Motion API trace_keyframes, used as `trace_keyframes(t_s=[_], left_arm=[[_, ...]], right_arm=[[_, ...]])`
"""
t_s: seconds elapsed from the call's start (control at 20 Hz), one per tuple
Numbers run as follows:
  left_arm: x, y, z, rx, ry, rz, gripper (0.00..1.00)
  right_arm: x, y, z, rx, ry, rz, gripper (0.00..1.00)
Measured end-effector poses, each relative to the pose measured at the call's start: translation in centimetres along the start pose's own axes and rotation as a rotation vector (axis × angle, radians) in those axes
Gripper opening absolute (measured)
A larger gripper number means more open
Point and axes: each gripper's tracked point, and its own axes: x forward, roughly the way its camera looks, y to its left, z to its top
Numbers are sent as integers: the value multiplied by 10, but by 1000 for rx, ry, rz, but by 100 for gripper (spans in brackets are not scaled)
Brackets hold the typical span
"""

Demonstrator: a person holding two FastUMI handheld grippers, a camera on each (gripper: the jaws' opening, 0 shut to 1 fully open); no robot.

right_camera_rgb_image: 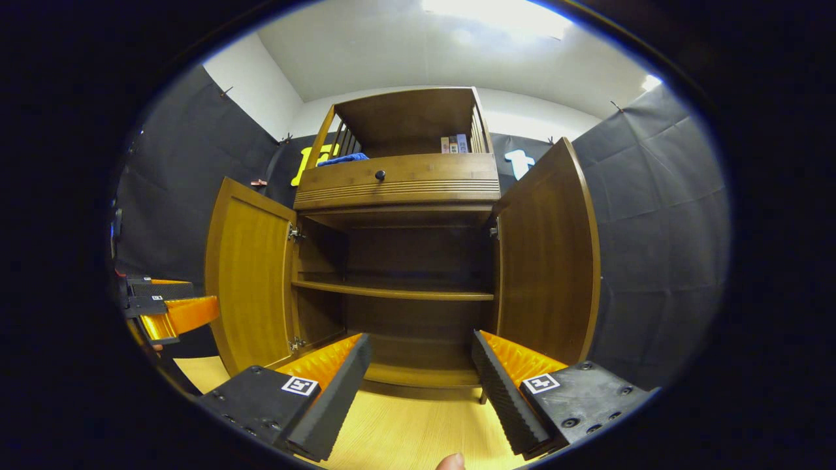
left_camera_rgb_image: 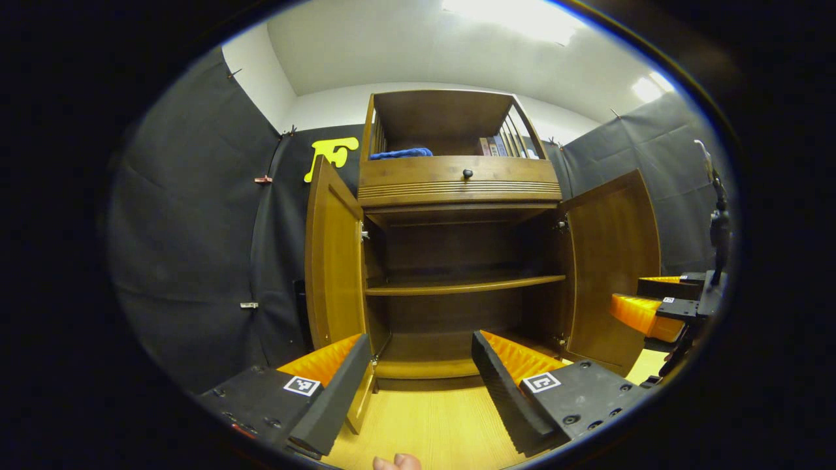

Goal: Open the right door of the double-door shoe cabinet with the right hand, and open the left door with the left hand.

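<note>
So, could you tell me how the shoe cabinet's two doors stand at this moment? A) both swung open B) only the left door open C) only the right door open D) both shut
A: the left door and the right door both stand swung outward, baring the inner shelf, while each hand-held gripper, left and right, is open and grips nothing.

Glossy wooden shoe cabinet (left_camera_rgb_image: pixel 457 189); matt cloth wall (left_camera_rgb_image: pixel 189 228).
</note>
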Motion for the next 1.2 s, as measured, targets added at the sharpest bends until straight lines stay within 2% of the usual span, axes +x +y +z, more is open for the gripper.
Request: trace_keyframes(t_s=[0.45,0.5,0.55,0.65,0.7,0.75,0.85,0.9,0.95,1.0,1.2], left_arm=[[-4,-20,15,-52,-32,-23,96],[-4,-21,16,-53,-36,-23,100],[-3,-20,17,-53,-39,-17,96],[-2,-18,18,-55,-39,-11,100],[-2,-19,17,-57,-37,-13,100],[-2,-20,16,-55,-37,-13,100],[-1,-18,16,-47,-35,-6,100],[-1,-18,14,-46,-35,-5,96],[0,-17,15,-43,-36,-2,100],[0,-16,14,-39,-35,1,96],[3,-16,12,-35,-29,2,96]], right_arm=[[-6,6,12,-15,-27,-8,98],[-6,6,13,-17,-28,-7,98],[-7,5,13,-18,-28,-10,98],[-7,4,15,-18,-33,-14,98],[-7,4,16,-19,-36,-16,95],[-7,3,17,-21,-39,-19,98],[-7,1,16,-25,-40,-27,98],[-6,1,16,-22,-39,-26,98],[-5,2,15,-20,-36,-25,98],[-4,2,15,-20,-34,-24,97],[-2,3,12,-31,-30,-24,98]])
